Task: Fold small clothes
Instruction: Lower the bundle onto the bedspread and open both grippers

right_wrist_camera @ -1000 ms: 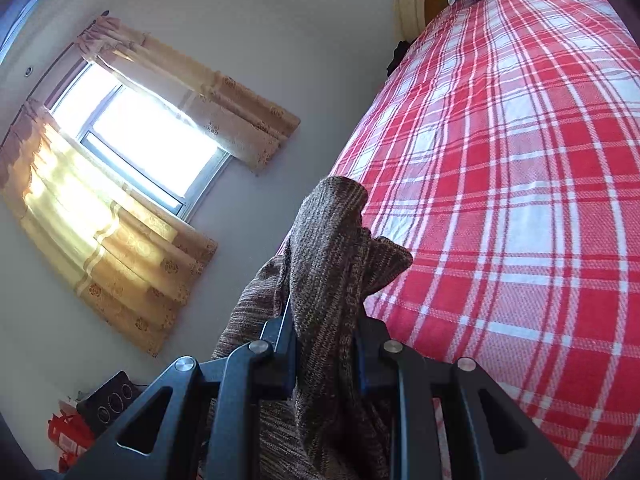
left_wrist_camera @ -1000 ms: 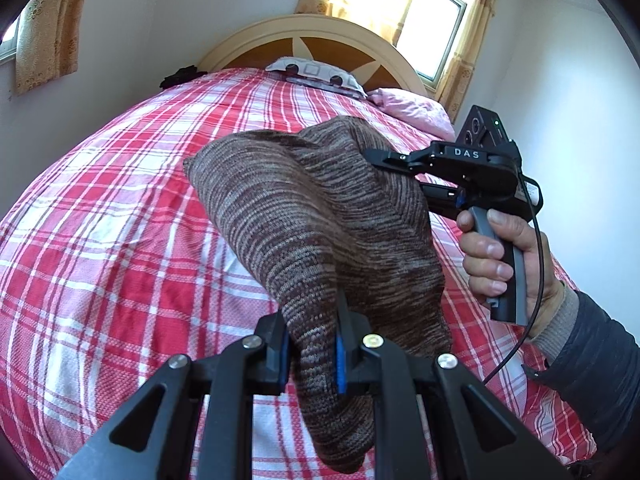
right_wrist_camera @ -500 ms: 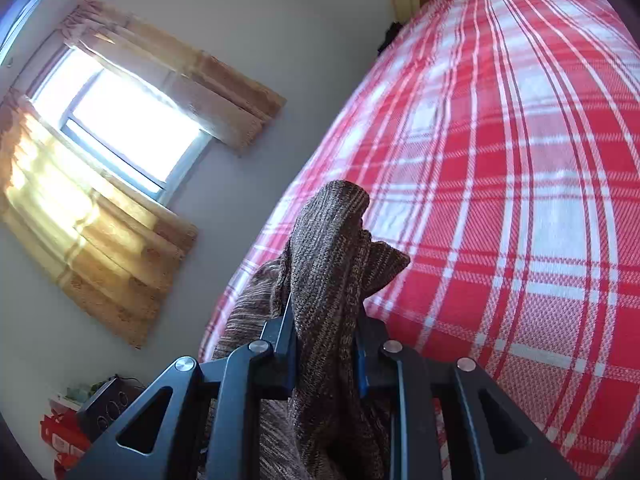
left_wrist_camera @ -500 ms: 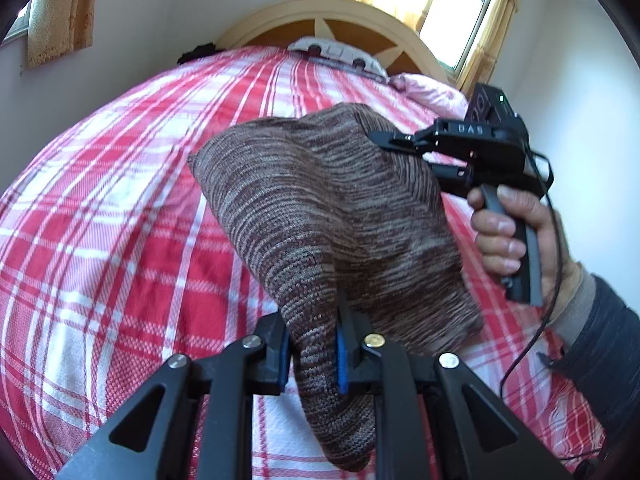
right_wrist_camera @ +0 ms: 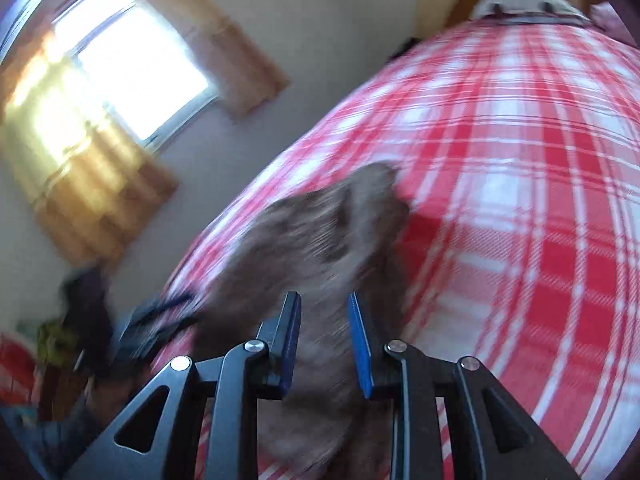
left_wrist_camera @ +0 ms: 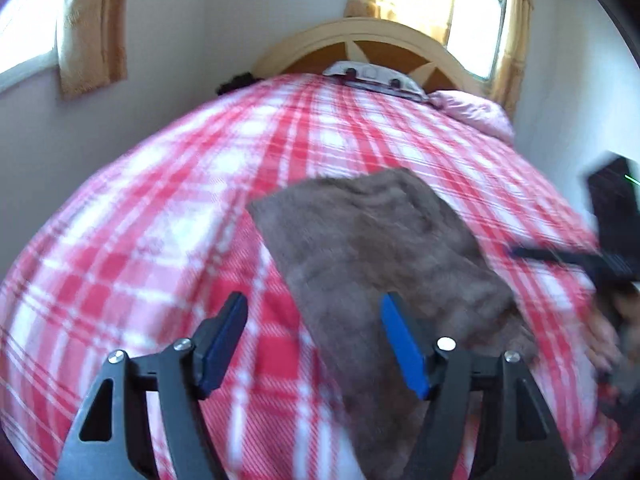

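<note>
A brown knitted garment (left_wrist_camera: 384,256) lies spread on the red and white plaid bed (left_wrist_camera: 168,216). My left gripper (left_wrist_camera: 314,336) is open above its near left edge, jaws wide apart and empty. In the right wrist view the garment (right_wrist_camera: 320,248) runs blurred under my right gripper (right_wrist_camera: 324,344), whose blue-padded jaws stand apart with cloth showing between them, not pinched. The right gripper also shows blurred at the right edge of the left wrist view (left_wrist_camera: 612,248). The left gripper shows blurred in the right wrist view (right_wrist_camera: 156,320).
A wooden headboard (left_wrist_camera: 376,40) and pillows (left_wrist_camera: 472,108) are at the far end of the bed. Curtained windows (right_wrist_camera: 128,72) are on the walls. Red and green items (right_wrist_camera: 36,344) sit low at the left beyond the bed edge.
Both grippers have opened and let go of the garment. It has dropped from hanging between them to lying flat on the bed. Both views are blurred with motion.
</note>
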`<state>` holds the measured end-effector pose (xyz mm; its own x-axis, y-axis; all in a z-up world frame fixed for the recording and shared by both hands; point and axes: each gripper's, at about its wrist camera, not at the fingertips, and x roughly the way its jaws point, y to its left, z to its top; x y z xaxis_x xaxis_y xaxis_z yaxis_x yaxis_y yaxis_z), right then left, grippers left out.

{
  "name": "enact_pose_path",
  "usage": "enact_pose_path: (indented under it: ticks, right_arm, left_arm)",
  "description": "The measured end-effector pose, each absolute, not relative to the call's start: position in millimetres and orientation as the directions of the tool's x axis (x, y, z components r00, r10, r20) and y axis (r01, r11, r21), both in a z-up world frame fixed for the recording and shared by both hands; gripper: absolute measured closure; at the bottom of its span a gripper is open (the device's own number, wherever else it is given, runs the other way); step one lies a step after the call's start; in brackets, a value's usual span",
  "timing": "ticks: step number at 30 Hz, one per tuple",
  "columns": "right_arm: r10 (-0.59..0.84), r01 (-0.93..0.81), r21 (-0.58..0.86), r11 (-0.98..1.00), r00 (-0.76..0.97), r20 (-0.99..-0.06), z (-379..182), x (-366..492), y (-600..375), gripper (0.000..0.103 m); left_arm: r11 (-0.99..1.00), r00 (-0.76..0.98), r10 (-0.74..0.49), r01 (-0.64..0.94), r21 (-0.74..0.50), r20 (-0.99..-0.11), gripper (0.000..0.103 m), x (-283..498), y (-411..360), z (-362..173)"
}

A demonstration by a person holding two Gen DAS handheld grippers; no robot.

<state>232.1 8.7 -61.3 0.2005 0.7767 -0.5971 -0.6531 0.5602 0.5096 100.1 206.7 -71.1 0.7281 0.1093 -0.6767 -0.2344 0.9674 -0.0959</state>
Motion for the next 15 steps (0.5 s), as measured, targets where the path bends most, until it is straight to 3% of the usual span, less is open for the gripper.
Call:
enact_pose_path:
  ticks: [3, 6, 9, 15]
  right_arm:
    - [0.754, -0.712, 0.455, 0.535, 0.159, -0.637, -69, 205, 27, 0.077]
    - [0.586, -0.671, 0.293, 0.681, 0.259, -0.768, -93, 203, 37, 0.077]
    - [0.601, -0.602, 0.361, 0.712, 0.256, -0.758, -107, 215, 20, 0.080]
    - [0.564, -0.598, 0.311, 0.739, 0.297, -0.770, -103, 205, 11, 0.080]
  left_arm:
    - [0.956, 0.701, 0.216, -0.293, 0.001, -0.680, 0.029, 123, 215, -83]
    - [0.955, 0.678, 0.243, -0.293, 0.049, -0.693, 0.021, 134, 217, -104]
    - [0.953, 0.665, 0.277, -0.284, 0.109, -0.693, 0.018, 143, 208, -108]
    - [0.941, 0.666, 0.315, -0.310, 0.133, -0.676, 0.017, 135, 196, -109]
